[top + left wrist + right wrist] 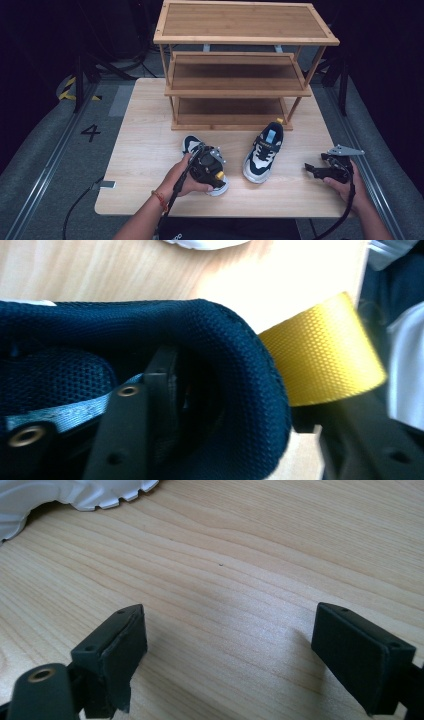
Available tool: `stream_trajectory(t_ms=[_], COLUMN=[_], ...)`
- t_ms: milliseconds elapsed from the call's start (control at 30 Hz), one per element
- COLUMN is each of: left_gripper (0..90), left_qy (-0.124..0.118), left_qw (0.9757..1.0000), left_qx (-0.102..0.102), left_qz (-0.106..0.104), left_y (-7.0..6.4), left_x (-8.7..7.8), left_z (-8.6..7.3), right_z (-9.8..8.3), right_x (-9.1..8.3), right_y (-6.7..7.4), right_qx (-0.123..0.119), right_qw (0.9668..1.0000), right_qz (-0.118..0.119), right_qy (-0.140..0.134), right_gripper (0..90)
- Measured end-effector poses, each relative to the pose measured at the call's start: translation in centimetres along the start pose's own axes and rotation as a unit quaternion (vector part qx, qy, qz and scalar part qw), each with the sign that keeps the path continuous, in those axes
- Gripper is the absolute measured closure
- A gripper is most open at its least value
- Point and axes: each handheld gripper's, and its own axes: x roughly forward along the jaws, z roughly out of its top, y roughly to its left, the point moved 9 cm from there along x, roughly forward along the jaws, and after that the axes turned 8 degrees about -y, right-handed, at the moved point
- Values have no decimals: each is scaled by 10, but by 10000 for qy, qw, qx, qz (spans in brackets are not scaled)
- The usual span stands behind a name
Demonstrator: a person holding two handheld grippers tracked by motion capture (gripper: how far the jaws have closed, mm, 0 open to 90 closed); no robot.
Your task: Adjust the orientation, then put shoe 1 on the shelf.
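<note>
Two sneakers on the wooden table (145, 150), both navy and white, both in front of the three-tier bamboo shoe rack (240, 65). One rack, three shelves, all bare. Left sneaker (192, 145) sits just in front of the rack's left half, mostly covered by the left gripper (207, 167), which is at its heel end. In the left gripper view one jaw is inside the shoe, behind the navy mesh collar (240, 370), and the other is outside under the yellow heel pull tab (320, 355); jaws part spread around the collar, pads not clearly pressing on it. Right sneaker (264, 152) stands just in front of the rack's right half, toe toward the person, blue strap across the top with small writing too tiny to read. Right gripper (315, 170) rests to the right of that sneaker, well in front of the rack, jaws spread wide over bare wood, nothing between them. A "4" marking (90, 132) is on the floor left of the table.
</note>
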Motion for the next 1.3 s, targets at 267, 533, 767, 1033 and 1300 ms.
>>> stream_trajectory(t_ms=[267,533,767,1033,1300], left_gripper=[724,746,747,746,747], left_qy=[452,895,862,765,759], left_qw=[9977,9897,9873,9846,9788], left_qx=[467,1078,1314,1538,1878], left_qz=[-165,-278,-252,-337,-297], left_y=[-2,-10,-17,-25,-32], left_x=[-11,-14,-18,-34,-58], left_z=[-2,1,11,25,48], right_z=[0,0,0,0,0], right_x=[0,0,0,0,0], right_y=[0,0,0,0,0], right_qx=[5,-2,6,1,6], right_qw=[10000,10000,10000,10000,10000], right_qz=[5,1,4,0,3], right_qy=[0,5,3,3,4], right_gripper=[150,150,150,150,150])
